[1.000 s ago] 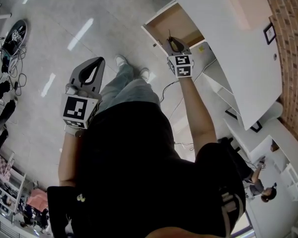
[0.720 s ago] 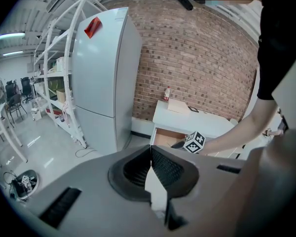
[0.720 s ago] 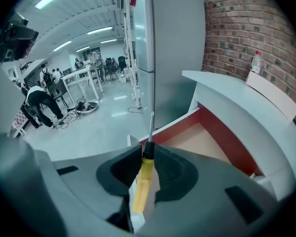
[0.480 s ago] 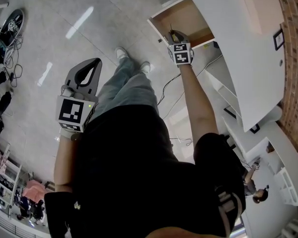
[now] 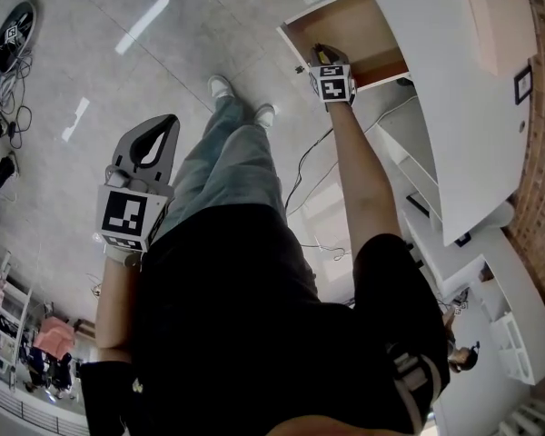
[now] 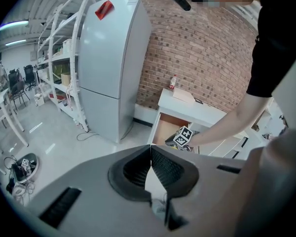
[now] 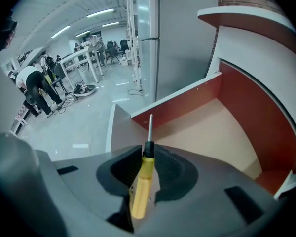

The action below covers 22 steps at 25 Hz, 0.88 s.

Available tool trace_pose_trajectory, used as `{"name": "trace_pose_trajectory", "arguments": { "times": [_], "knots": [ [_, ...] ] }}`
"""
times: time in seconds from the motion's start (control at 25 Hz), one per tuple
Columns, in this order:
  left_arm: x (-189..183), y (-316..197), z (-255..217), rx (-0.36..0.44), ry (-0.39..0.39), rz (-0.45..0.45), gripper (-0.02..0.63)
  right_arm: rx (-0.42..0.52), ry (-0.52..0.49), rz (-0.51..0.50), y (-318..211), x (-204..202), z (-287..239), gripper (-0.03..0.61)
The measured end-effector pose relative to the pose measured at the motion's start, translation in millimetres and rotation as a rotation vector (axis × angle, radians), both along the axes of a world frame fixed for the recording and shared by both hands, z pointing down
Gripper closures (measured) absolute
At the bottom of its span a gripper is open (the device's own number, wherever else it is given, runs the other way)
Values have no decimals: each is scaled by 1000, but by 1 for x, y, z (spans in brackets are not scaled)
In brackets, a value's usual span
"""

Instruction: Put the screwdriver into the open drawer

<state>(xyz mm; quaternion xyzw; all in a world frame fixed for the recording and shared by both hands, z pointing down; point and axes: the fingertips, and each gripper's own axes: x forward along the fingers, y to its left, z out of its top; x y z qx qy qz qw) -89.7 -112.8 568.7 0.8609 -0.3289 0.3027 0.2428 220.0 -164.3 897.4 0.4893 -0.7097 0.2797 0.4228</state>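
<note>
A screwdriver [image 7: 143, 181] with a yellow handle, black collar and thin metal shaft is clamped between the jaws of my right gripper [image 7: 148, 163], its tip pointing out over the front edge of the open drawer [image 7: 222, 127]. From the head view the right gripper [image 5: 325, 57] reaches at arm's length into that open drawer [image 5: 363, 27], which shows a bare wooden bottom. My left gripper [image 5: 151, 143] hangs at my left side over the floor, jaws closed and holding nothing; its pads [image 6: 151, 164] meet in the left gripper view.
The drawer belongs to a white cabinet [image 5: 454, 107] against a brick wall [image 5: 540, 153]. A cable [image 5: 309, 166] trails on the grey floor below the drawer. A tall grey fridge [image 6: 108, 63] and white shelving [image 6: 54, 58] stand to the left of the cabinet.
My right gripper has travelled farther forward with the screwdriver, from the drawer's front edge to over its inside. The left gripper has drifted slightly left and down.
</note>
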Motion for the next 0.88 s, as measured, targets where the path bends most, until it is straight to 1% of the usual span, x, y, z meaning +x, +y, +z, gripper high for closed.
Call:
{"name": "trace_pose_trajectory", "arguments": {
  "times": [0.2,0.36,0.44,0.64,0.72,0.88],
  "knots": [
    [-10,3,16,-29,-11,-20,609,-47,23,-5,-2,2,27,495],
    [-13,9,27,-50,-18,-23,609,-59,19,27,-6,7,40,495],
    [-13,11,30,-55,-23,-24,609,-85,-2,55,-7,10,46,506],
    [-14,17,37,-61,-25,-27,609,-176,-77,148,-3,14,61,506],
    [-13,21,38,-65,-24,-22,609,-191,-97,162,-2,15,63,506],
    [-14,27,40,-70,-25,-18,609,-203,-98,173,-1,15,61,506]
  ]
}}
